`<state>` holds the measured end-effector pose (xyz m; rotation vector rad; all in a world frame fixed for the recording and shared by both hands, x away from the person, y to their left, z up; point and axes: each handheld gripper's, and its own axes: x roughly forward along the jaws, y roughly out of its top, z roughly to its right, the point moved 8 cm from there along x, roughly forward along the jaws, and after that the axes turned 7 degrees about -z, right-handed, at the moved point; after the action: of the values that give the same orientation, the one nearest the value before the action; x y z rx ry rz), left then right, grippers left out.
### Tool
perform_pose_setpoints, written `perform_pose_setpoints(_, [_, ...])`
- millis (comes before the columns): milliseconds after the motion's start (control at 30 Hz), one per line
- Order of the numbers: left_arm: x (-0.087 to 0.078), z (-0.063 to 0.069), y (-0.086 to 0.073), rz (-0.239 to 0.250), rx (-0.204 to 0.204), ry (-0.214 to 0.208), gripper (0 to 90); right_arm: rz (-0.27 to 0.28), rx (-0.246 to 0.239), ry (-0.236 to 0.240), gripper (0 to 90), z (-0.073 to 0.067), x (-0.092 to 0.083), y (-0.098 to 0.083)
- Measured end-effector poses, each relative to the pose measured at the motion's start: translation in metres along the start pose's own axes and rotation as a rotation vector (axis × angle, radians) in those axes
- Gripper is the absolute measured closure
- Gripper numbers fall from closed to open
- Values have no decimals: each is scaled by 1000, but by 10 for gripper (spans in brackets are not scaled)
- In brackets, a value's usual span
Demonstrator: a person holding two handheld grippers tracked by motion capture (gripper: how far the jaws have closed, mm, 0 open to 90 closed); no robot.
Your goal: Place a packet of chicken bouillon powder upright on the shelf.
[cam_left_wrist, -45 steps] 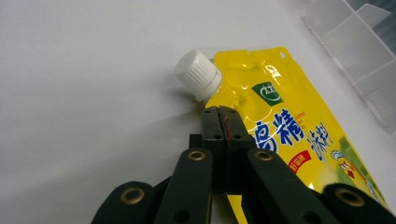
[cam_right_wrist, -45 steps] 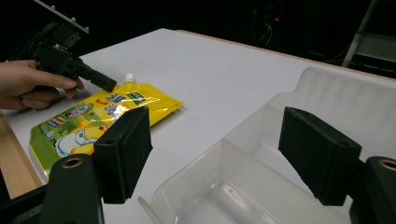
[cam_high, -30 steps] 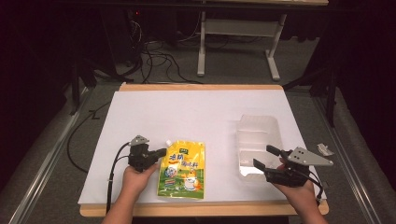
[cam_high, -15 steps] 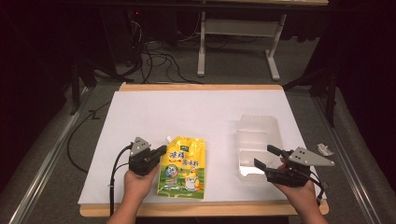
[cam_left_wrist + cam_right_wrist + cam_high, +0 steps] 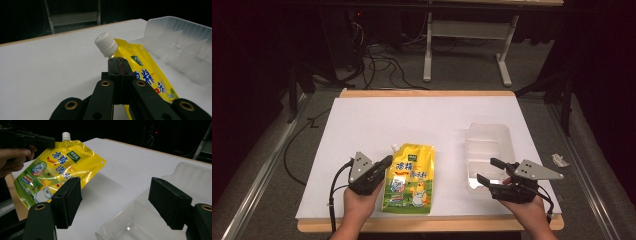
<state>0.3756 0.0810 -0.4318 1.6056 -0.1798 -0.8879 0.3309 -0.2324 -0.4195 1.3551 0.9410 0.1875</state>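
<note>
Left gripper [image 5: 119, 65] fingers pinch the pouch [image 5: 409, 178] edge below its cap [image 5: 106, 45]; lift slowly toward the tray [image 5: 488, 152], right gripper [image 5: 122, 203] fingers wide apart.

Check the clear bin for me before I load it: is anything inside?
The clear plastic bin looks empty; moulded dividers and white table show through it. The right gripper, open at its near rim, hides that corner.

A yellow pouch [image 5: 409, 177] with a white screw cap [image 5: 106, 44] and bright printed pictures is pinched at its upper edge between the left gripper's [image 5: 119, 65] closed fingers, just below the cap. A clear plastic tray [image 5: 488, 150] with dividers sits upright just beyond the right gripper's [image 5: 123, 202] spread fingers.
</note>
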Motion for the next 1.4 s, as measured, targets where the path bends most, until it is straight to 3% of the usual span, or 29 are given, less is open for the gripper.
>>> perform_pose_setpoints(267, [-14,13,6,47,57,11,900,-19,33,61,249,-25,22,13])
perform_pose_setpoints(567, [-32,25,8,91,102,5,900,-92,50,129,198,-60,72,31])
perform_pose_setpoints(700, [-41,30,7,107,116,-6,900,-140,79,150,173,-69,97,31])
perform_pose_setpoints(1067, [-52,36,5,121,138,-15,900,-212,141,202,176,-79,121,21])
perform_pose_setpoints(1233, [-50,33,5,117,131,-10,900,-234,132,240,298,-85,127,17])
perform_pose_setpoints(1400, [-48,28,4,113,101,-15,900,-203,138,223,474,-81,123,19])
